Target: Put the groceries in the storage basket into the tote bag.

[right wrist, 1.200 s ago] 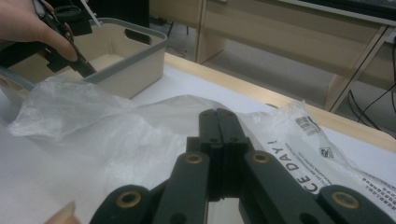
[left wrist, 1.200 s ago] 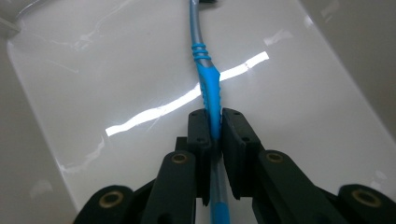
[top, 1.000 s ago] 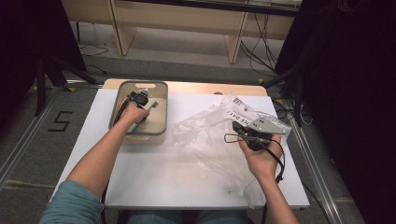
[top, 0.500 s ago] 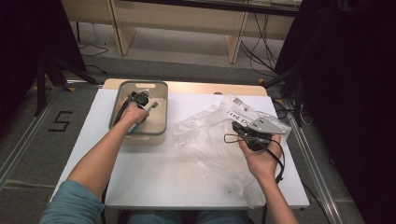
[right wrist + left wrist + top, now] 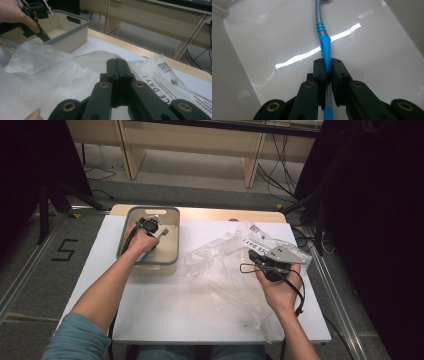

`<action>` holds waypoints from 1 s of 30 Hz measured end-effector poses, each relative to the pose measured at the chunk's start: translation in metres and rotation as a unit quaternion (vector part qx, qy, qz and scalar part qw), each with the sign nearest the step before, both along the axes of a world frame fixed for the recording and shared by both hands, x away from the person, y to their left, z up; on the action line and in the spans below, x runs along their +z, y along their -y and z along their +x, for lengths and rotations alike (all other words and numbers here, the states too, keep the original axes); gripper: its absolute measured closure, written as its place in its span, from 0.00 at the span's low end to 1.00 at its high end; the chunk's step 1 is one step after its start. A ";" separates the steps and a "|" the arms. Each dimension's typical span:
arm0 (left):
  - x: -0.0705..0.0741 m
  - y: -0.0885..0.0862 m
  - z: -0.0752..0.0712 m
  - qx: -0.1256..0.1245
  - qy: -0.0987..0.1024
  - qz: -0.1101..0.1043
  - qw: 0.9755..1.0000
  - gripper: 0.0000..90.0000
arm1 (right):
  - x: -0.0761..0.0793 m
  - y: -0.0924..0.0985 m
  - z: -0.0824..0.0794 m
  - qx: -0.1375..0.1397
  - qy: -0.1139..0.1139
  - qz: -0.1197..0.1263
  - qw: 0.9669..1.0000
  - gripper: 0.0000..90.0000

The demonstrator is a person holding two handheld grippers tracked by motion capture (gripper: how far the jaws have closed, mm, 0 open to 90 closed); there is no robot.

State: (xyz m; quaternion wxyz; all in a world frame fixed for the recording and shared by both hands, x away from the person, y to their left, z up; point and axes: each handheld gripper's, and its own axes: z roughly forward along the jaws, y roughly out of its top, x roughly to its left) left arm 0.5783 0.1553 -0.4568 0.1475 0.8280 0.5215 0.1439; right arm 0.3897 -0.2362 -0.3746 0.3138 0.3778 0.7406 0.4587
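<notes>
The left gripper view looks down into a beige bin (image 5: 372, 50), where the left tongs (image 5: 327, 68) are almost closed and clamp a blue and silver toothbrush (image 5: 324, 45) by its handle. The handle runs upward between the two black jaws, and its far end goes out of the picture at the top, so I cannot see the bristles there. In the high view the left tongs (image 5: 150, 232) are inside the bin (image 5: 125, 227) at the back left of the white surface (image 5: 165, 305).

The right tongs (image 5: 252, 256) rest over a crumpled clear plastic bag (image 5: 220, 270) on the right part of the surface. In the right gripper view the right tongs (image 5: 116, 68) are fully closed, jaw against jaw. Whether a thin layer of the bag (image 5: 62, 72) is pinched between them I cannot tell.

I judge that the step in hand is the pickup of the toothbrush from the bin. The next move probably calls for lifting it clear over the bin wall without tilting it, then carrying it toward the bag, whose mouth must be held open.
</notes>
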 end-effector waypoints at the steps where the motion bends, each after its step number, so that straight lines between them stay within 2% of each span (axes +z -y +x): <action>1: 0.000 0.000 0.000 0.000 0.001 0.000 1.000 0.92 | 0.000 0.000 0.000 0.000 0.000 0.000 1.000 1.00; 7: 0.002 0.000 0.000 0.001 0.005 -0.004 1.000 0.92 | 0.000 0.000 0.000 -0.001 0.000 0.000 1.000 1.00; 24: 0.011 -0.002 -0.003 0.002 0.036 -0.016 0.999 0.92 | 0.000 0.000 0.000 -0.001 0.001 0.000 1.000 1.00; 30: 0.015 -0.001 -0.004 0.003 0.045 -0.027 0.999 0.92 | 0.000 -0.001 0.000 0.000 0.001 -0.001 1.000 1.00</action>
